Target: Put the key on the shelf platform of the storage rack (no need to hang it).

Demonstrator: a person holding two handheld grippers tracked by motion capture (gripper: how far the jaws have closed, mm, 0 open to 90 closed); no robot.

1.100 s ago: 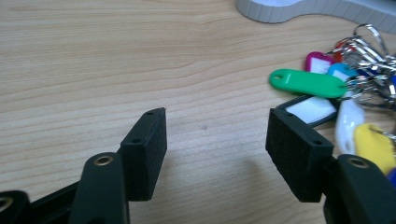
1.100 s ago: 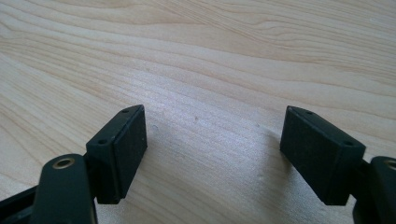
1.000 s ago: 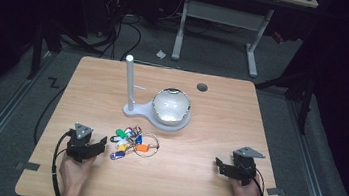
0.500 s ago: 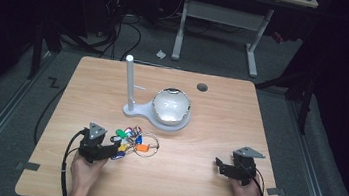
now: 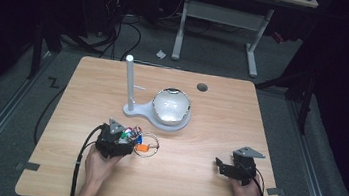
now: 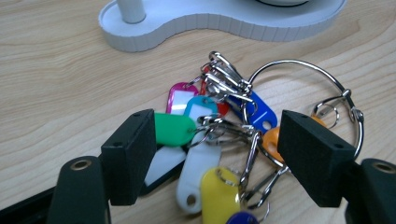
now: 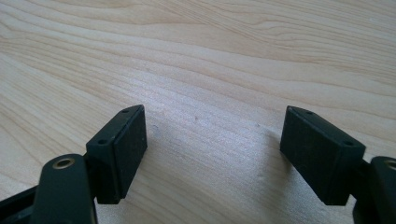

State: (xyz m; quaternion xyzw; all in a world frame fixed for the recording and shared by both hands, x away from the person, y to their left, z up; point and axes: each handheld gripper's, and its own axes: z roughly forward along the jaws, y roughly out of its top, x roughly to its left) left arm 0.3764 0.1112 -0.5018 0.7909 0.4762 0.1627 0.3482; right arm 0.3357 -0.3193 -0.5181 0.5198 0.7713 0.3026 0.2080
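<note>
Both tongs gape over the pale wooden table (image 5: 202, 182) in a dark room.

Both hands low at the near edge, grippers wide apart

The left gripper (image 5: 124, 140) points far-right, its fingers (image 6: 128, 156) spread, having just been opening. The right gripper (image 5: 219, 165) points left, fingers (image 7: 119, 151) also parted, held low and level.

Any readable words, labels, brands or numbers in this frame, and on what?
None can be read.
Key tags: their paper windows look blank in the left gripper view.
White lamp base: plain, no marking visible.
Grippers: no lettering shows on the black jaws.
Table: bare wood grain.
</note>
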